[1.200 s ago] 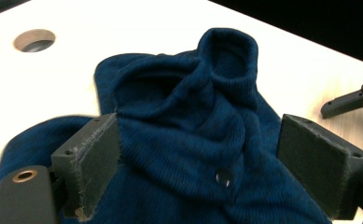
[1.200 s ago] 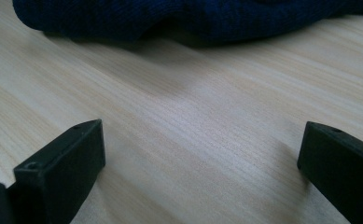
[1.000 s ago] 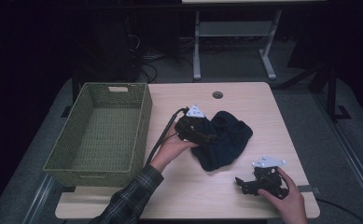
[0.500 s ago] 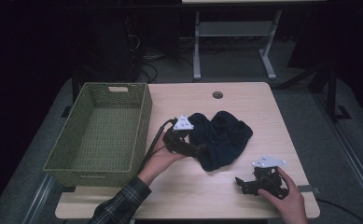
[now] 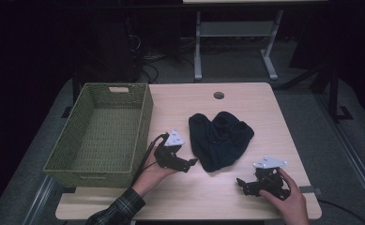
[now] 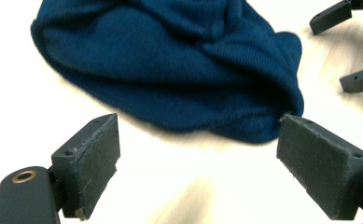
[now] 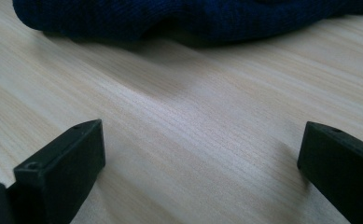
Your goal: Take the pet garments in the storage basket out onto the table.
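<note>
Left tongs [image 5: 193,162] withdrawn; one cloth [image 5: 220,139].

Left gripper [image 5: 189,164] held low over surface, near centre, jaws spread wide, pointing right. Left hand [image 5: 154,172] gripped it from near side, plaid sleeve [image 5: 117,212] entering from near edge. Right gripper [image 5: 240,183] sat at near right, jaws parted wide, pointing left. Right hand [image 5: 288,202] wrapped its rear.

A light wooden table [image 5: 260,101] carries 1 green woven basket [image 5: 100,136] and 1 dark blue knit cloth [image 5: 220,138].
</note>
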